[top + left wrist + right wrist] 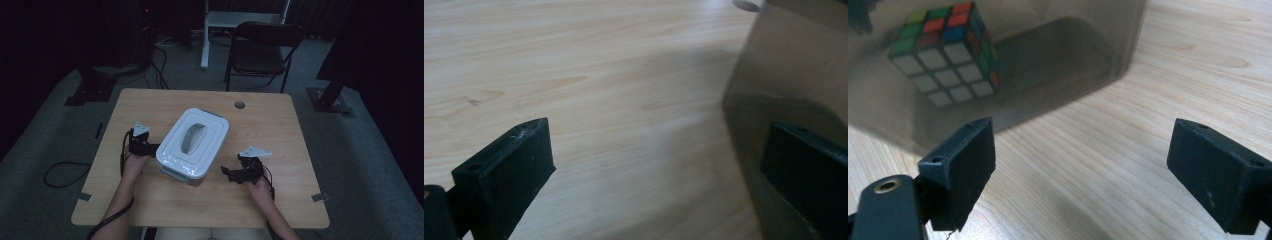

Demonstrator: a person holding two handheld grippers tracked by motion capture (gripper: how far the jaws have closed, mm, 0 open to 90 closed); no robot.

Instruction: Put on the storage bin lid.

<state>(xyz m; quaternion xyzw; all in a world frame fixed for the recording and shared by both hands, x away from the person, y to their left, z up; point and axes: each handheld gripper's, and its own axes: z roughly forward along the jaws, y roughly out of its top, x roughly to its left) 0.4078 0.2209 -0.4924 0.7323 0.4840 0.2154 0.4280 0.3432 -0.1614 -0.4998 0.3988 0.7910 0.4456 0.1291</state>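
Smoky translucent plastic forms the walls of the storage box (192, 145), which stands in the middle of the wooden table (150, 200) with its white lid (175, 145) on and a grey handle (192, 137) on top. The left gripper (142, 145) is at the left side of the box, jaws apart; in the left gripper view one jaw looks pressed close to the wall. The right gripper (239, 174) rests near the right side, also with jaws apart, clamped on nothing.

I judge the step is the approach to the box — probably to take off the lid. The next move calls for both grippers to rise to the lid edge or the handle.

Inside, a Rubik's cube (945, 52) shows dimly through the wall. Any latches on the lid I cannot make out.
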